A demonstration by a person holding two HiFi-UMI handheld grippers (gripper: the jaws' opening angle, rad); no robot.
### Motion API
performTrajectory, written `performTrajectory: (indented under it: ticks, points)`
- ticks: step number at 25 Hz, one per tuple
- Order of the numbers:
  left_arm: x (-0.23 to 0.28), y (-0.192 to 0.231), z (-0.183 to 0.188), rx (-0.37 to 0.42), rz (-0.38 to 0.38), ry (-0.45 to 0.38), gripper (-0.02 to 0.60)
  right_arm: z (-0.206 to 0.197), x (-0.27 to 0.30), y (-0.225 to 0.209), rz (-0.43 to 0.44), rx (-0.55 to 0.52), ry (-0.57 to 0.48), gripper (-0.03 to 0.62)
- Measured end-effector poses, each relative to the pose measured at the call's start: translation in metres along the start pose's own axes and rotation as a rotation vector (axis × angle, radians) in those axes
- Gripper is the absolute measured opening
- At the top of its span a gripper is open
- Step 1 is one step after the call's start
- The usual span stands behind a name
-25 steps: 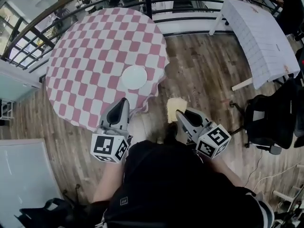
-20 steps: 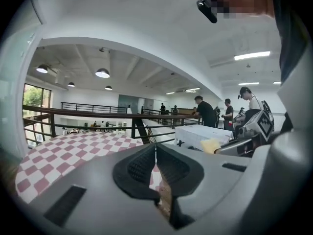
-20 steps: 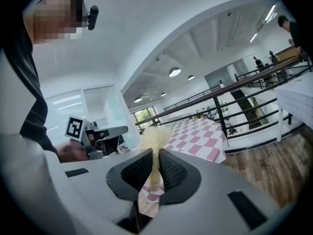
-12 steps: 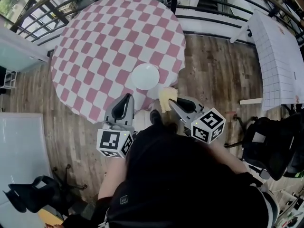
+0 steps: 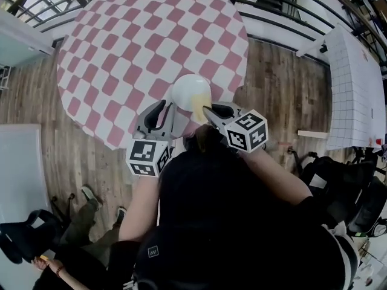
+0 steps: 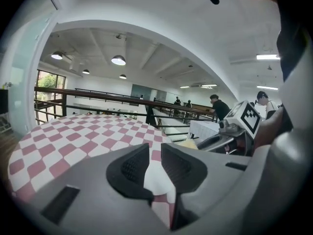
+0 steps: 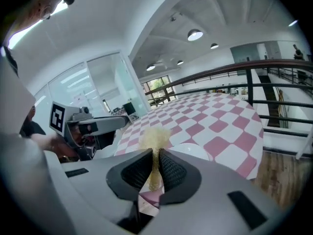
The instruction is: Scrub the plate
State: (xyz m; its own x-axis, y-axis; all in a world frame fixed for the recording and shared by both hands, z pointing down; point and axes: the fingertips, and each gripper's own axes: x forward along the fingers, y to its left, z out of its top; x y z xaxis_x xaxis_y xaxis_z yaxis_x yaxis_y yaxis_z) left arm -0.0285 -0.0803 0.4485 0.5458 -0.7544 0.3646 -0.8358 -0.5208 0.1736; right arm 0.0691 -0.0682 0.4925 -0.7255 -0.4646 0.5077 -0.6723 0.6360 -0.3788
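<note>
Head view: white plate [image 5: 188, 89] sits on the checkered table [image 5: 121, 53], close to the near edge. Right tool [image 5: 208, 110] holds a yellow sponge [image 5: 201, 104] over the plate.
Left gripper view: left tool [image 6: 155, 155] jaws parted, nothing between them, plate beyond.
Right gripper view: jaws clenched on sponge.

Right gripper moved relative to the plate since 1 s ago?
Yes. The right gripper, holding the sponge, went from beyond the table edge to over the plate, at its near rim.

White plate [image 5: 184, 87], pale yellow sponge [image 5: 201, 107], pink-and-white checked tablecloth [image 5: 139, 41], brown wood floor [image 5: 284, 83]
</note>
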Motion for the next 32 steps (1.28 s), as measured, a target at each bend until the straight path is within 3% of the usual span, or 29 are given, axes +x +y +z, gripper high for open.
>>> performTrajectory:
  ticks: [5,10,18,26,32]
  points:
    - [0.029,0.025,-0.041,-0.040,0.018,0.073,0.067,-0.013,0.045,-0.002,0.051,-0.050,0.106,0.046]
    - [0.064,0.046,-0.082,-0.063,0.036,0.169,0.067,-0.034,0.088,-0.035,0.037,-0.051,0.240,0.046]
    - [0.094,0.063,-0.118,-0.054,0.032,0.286,0.067,-0.064,0.150,-0.064,-0.009,-0.162,0.441,0.046]
    - [0.103,0.063,-0.145,-0.036,0.049,0.365,0.067,-0.073,0.152,-0.056,0.026,-0.320,0.490,0.046]
    - [0.107,0.055,-0.156,-0.004,0.029,0.397,0.067,-0.089,0.137,-0.050,0.067,-0.309,0.515,0.046]
